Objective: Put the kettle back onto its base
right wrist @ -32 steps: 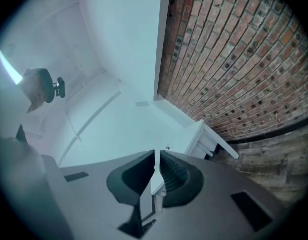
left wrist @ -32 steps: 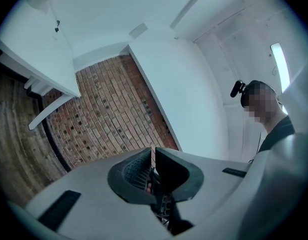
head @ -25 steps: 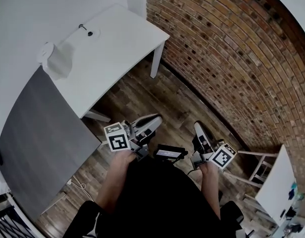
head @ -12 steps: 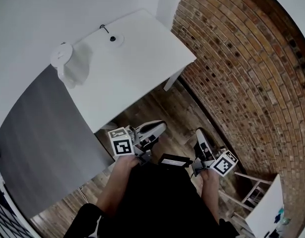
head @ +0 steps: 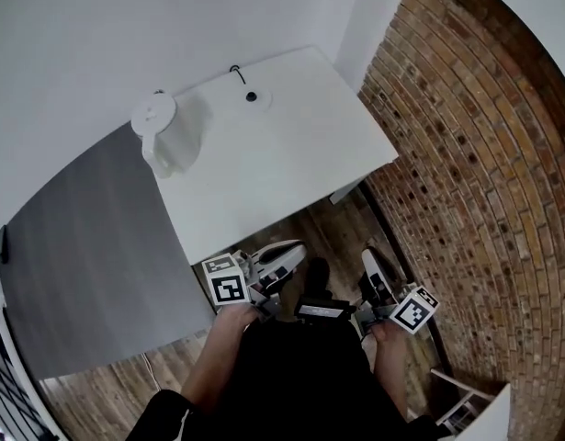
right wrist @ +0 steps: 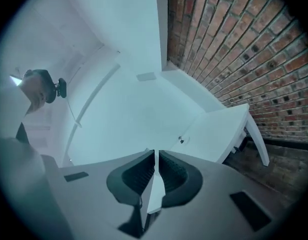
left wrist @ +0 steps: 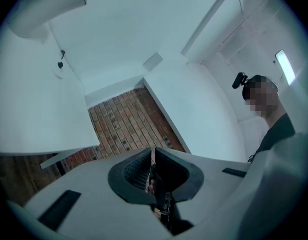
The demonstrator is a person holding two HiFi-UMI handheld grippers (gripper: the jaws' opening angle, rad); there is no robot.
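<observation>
both jaws are closed on nothing: left gripper (head: 287, 249) and right gripper (head: 367, 263) hang low by the body, well apart from the white table (head: 300, 159). the kettle (head: 164, 136) stands upright at 11 o'clock from the left gripper, the nearer one. its base (head: 253, 96) lies at 2 o'clock from the kettle, apart from it. nothing stands between; the brick wall (head: 466, 154) is off at 3 o'clock

The white kettle (head: 167, 136) stands upright, lid on, near the left edge of the white surface (head: 291, 163). Its base (head: 252, 96), a flat white disc with a dark centre, lies apart.
</observation>
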